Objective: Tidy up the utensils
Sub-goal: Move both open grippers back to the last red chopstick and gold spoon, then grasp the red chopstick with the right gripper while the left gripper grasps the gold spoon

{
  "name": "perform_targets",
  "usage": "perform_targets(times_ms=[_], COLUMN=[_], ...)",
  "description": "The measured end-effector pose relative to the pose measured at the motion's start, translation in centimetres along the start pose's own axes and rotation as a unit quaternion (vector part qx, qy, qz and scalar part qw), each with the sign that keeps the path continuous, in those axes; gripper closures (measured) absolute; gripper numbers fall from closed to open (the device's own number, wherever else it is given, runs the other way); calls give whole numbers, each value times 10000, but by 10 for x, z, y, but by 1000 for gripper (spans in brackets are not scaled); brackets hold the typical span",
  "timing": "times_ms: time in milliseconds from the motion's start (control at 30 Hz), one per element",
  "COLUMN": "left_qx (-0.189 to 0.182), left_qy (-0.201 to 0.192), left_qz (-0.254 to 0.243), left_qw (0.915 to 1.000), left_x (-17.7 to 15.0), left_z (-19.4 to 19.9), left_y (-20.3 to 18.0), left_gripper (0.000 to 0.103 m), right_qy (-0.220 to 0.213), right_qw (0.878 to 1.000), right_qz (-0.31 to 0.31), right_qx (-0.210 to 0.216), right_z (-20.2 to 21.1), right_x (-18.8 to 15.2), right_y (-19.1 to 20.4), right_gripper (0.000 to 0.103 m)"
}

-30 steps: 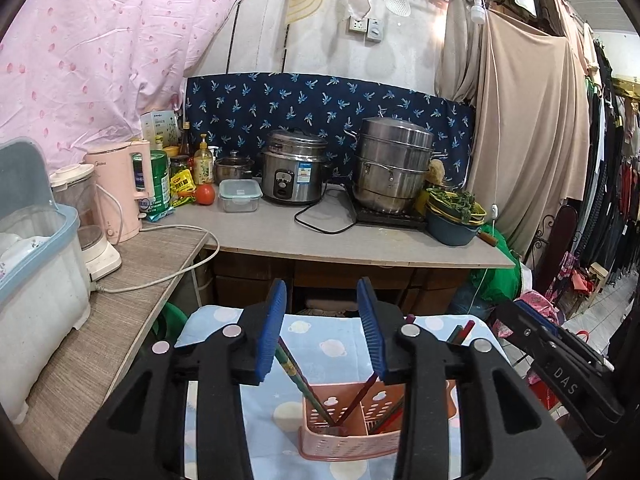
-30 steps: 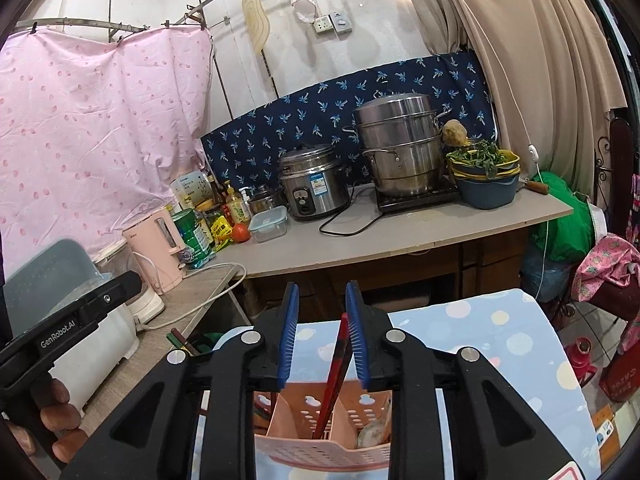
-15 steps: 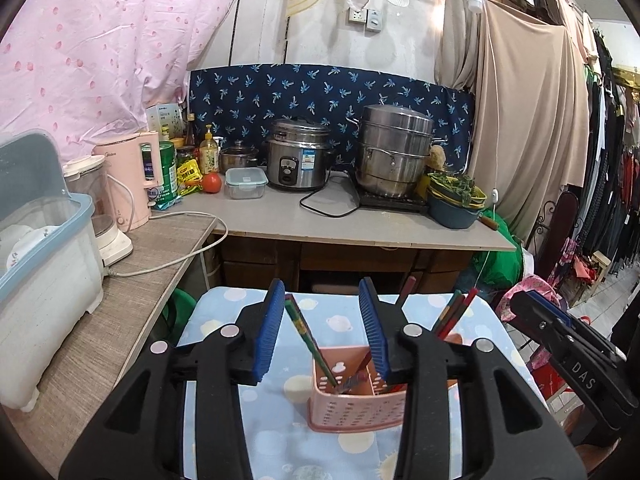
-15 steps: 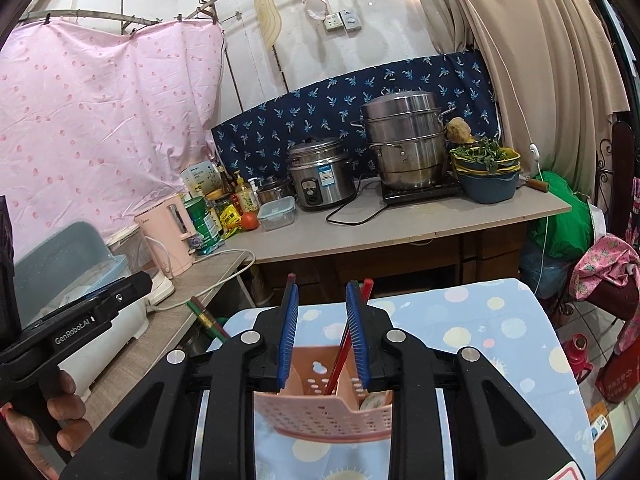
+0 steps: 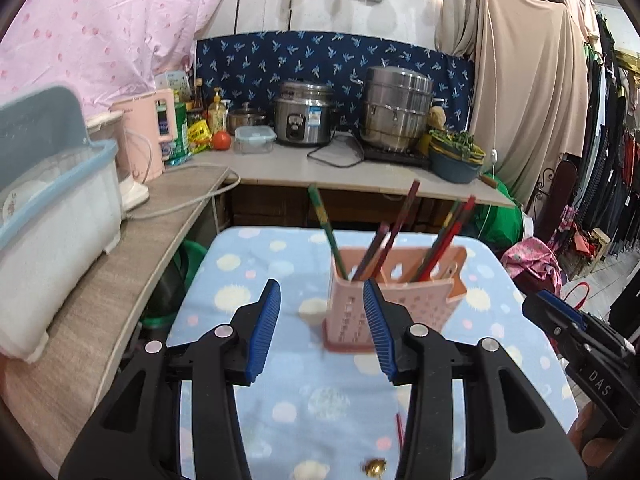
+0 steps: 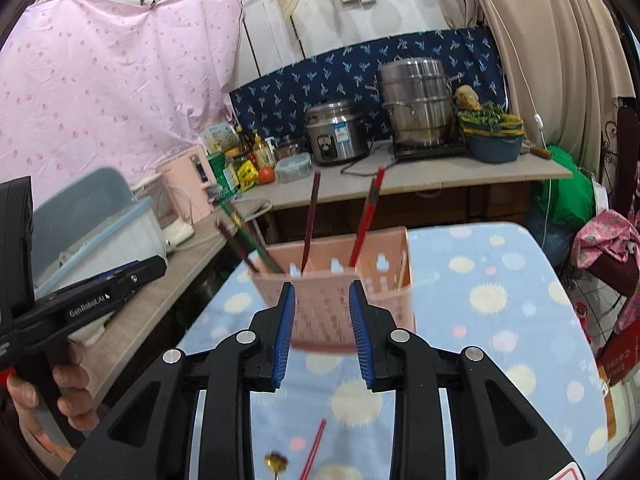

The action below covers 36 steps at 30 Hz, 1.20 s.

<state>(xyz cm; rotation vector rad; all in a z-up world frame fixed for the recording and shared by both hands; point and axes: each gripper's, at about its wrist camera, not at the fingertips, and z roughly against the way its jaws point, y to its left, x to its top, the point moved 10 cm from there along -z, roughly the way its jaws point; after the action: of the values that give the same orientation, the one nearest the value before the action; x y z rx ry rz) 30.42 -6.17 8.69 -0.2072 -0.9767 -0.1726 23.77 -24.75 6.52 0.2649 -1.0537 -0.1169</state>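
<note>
Pink perforated utensil basket [image 5: 394,300], red and green chopsticks [image 5: 444,236], pale-blue cloth [image 5: 248,276] with cream and pink dots.

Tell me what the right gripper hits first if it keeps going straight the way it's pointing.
Probably the pink utensil basket: its near wall sits directly ahead of the right gripper, framed between the open jaws. Nothing shows between them, though depth is hard to judge.
</note>
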Motion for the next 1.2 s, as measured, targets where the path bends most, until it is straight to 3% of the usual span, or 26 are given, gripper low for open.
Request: perform_targets(times_ms=[367, 800, 1200], left_qx=[77, 146, 77], left_qy=[575, 1207, 1674], left_qz=[33, 67, 156], left_qw=[9983, 9926, 9857], left_x=[-96, -193, -244], left_z=[11, 21, 30], left_y=[12, 16, 14], left_gripper=[62, 62, 62], right_qy=[707, 1401, 1763], right_qw=[9972, 9899, 9841], right_qz=[-252, -54, 183], right_qx=[-44, -199, -83], right_z=[21, 44, 49], right_x=[-98, -216, -269], right_y=[0, 27, 56], right_gripper=[76, 75, 75])
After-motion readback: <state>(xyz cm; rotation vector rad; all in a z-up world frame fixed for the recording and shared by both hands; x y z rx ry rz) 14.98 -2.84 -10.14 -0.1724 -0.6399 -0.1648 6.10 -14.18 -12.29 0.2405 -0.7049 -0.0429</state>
